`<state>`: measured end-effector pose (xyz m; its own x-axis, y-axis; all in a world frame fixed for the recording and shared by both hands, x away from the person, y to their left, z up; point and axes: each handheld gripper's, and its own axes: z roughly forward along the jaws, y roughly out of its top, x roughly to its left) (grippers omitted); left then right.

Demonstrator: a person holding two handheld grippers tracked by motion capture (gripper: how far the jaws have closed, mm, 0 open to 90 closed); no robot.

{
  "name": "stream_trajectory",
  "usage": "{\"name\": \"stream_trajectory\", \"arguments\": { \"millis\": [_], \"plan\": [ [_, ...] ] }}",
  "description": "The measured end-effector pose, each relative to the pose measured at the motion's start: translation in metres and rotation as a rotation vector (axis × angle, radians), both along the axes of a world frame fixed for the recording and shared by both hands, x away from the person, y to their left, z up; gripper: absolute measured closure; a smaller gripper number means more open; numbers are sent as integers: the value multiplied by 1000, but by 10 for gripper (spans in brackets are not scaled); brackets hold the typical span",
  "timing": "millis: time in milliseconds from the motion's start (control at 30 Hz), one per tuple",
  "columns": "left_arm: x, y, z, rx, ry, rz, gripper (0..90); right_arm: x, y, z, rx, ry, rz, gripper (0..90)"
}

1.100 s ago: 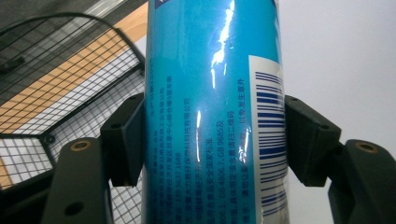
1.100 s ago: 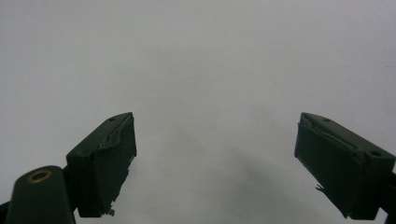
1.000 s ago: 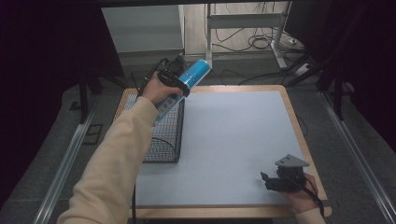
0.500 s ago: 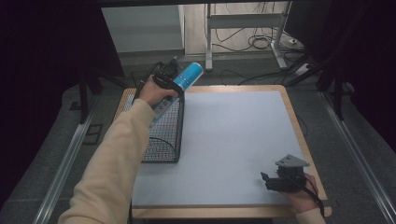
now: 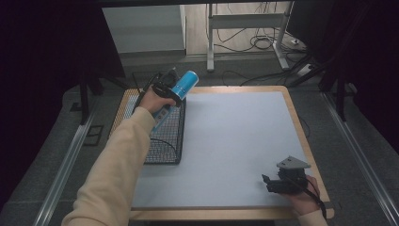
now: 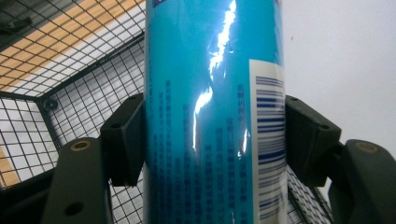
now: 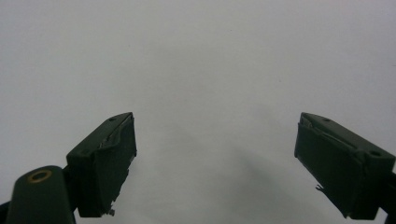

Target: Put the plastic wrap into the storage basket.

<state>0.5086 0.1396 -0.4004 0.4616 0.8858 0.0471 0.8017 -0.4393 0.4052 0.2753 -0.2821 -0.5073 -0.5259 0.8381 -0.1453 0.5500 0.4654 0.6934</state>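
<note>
Seen from the high view, a wood-rimmed tabletop under a pale sheet carried a black wire basket along its left edge, where the left gripper held a blue can tilted above the basket's far end, while the right gripper rested near the near right corner. The left gripper view showed both jaws pinching the blue can at its sides, with basket mesh beneath and behind. The right gripper view showed the right gripper with its jaws spread wide over the bare pale sheet.
</note>
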Motion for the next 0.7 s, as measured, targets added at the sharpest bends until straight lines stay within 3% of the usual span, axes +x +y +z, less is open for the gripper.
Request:
{"name": "stream_trajectory", "arguments": {
  "millis": [233,367,700],
  "plan": [
    [0,0,-12,38,19,-10,313,-1,1,0,-3,-2,0,130],
    [2,0,-21,84,29,-14,313,-1,1,0,-5,3,5,130],
    [7,4,-28,103,40,14,311,0,2,-1,-8,6,9,130]
  ]
}}
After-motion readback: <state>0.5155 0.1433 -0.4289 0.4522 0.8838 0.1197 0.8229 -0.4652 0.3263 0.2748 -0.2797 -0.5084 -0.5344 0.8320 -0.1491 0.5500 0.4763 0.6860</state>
